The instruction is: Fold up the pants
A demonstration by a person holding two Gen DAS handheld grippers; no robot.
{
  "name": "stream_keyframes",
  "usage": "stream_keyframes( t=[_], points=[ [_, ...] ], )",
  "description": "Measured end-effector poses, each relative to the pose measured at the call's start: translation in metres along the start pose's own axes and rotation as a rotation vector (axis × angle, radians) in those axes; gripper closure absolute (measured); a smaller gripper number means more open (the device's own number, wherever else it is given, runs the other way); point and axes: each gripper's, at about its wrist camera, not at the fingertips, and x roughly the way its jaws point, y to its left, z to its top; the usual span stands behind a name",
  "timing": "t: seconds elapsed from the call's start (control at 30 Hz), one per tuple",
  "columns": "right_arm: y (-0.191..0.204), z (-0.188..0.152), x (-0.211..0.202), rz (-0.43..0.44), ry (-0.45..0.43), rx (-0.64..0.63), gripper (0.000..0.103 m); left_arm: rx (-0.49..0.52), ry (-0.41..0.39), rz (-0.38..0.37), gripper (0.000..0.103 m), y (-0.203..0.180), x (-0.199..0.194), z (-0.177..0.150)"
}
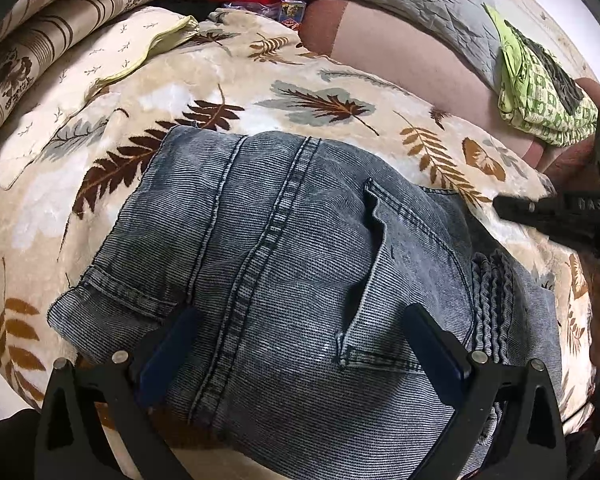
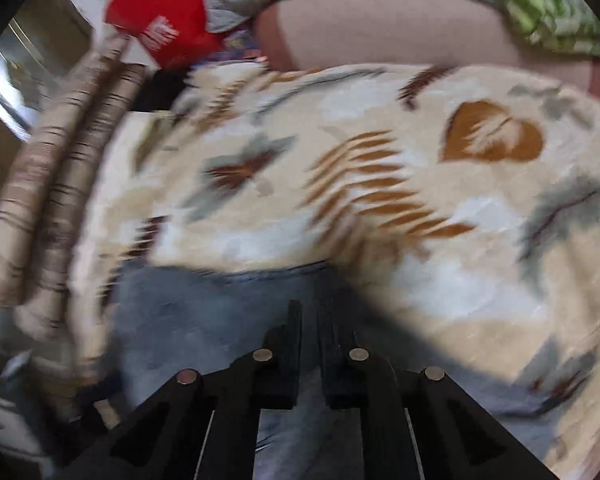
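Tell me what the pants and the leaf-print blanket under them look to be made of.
The pants look like faded blue denim: matte, finely ribbed weave, with doubled stitched seams and a sewn pocket. The leaf-print blanket looks like plush fleece, probably synthetic: a soft nap with a slight sheen and embossed-looking texture around the brown and grey leaves. Fibre content cannot be confirmed by sight.

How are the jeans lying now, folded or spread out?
Folded: the jeans form a compact stack on the leaf-print blanket, with layered edges bunched at the right side.

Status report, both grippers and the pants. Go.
Left gripper open over folded jeans. Right gripper shut, empty, at jeans' edge. Nothing in the way.
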Motion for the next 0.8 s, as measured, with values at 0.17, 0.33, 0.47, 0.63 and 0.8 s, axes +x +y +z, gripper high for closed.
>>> stream_keyframes(
  t=[0.17,0.33,0.47,0.63,0.8],
  points=[
    [-0.046,-0.009,0.052,0.006,0.155,0.145,0.096,0.006,-0.001,0.000,0.002,0.000,0.000,0.000],
    [-0.024,-0.015,0.017,-0.033,0.063,0.089,0.090,0.008,-0.007,0.007,0.002,-0.001,0.000,-0.001],
    [-0.022,-0.036,-0.016,-0.004,0.008,0.132,0.090,0.014,-0.008,0.010,0.002,-0.001,0.001,-0.002],
    [-0.021,-0.080,-0.021,0.048,0.033,0.151,0.086,0.026,-0.010,0.025,0.002,-0.003,0.002,-0.002],
    [-0.019,-0.102,-0.010,0.020,0.086,0.116,0.076,0.043,-0.017,0.045,0.002,-0.006,0.002,-0.005]
  ],
)
